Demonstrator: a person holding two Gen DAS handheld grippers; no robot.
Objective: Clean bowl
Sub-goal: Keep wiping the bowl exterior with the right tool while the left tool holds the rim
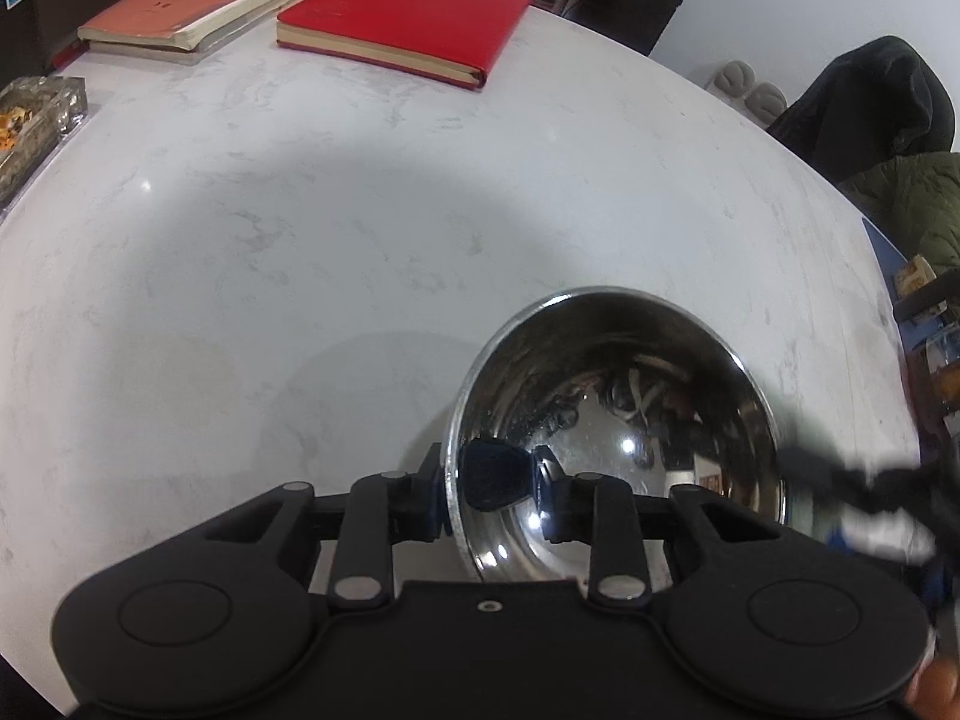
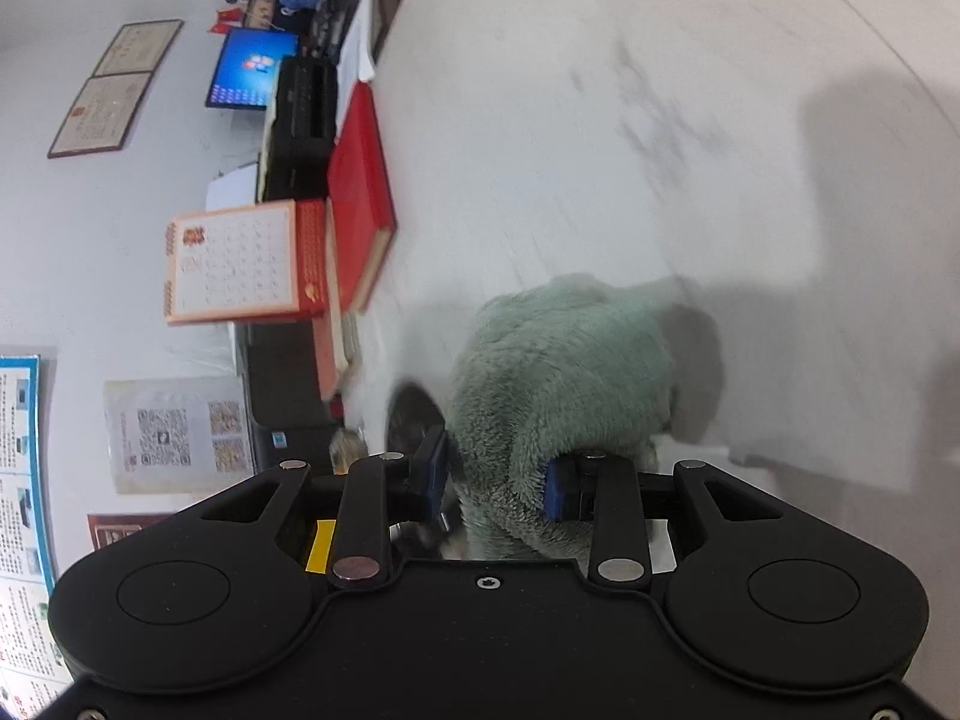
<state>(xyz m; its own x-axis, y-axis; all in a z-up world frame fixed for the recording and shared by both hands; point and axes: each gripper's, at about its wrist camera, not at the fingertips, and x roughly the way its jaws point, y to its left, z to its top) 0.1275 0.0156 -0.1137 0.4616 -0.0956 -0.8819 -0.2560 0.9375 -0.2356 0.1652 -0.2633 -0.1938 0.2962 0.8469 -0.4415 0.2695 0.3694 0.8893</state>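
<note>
Stainless-steel round bowl (image 1: 618,438), shiny and empty inside, resting on the pale marbled tabletop (image 1: 300,240). Near rim pinched by the left gripper (image 1: 489,495), jaws narrowed onto the metal wall, one finger outside, one inside. Fluffy grey-green cloth (image 2: 558,390) bunched between the narrowly parted jaws of the right gripper (image 2: 498,480), clamped there, hanging over the tabletop. Red hardcover notebook (image 1: 408,12) well beyond, near a stack of worn books (image 1: 198,12).
</note>
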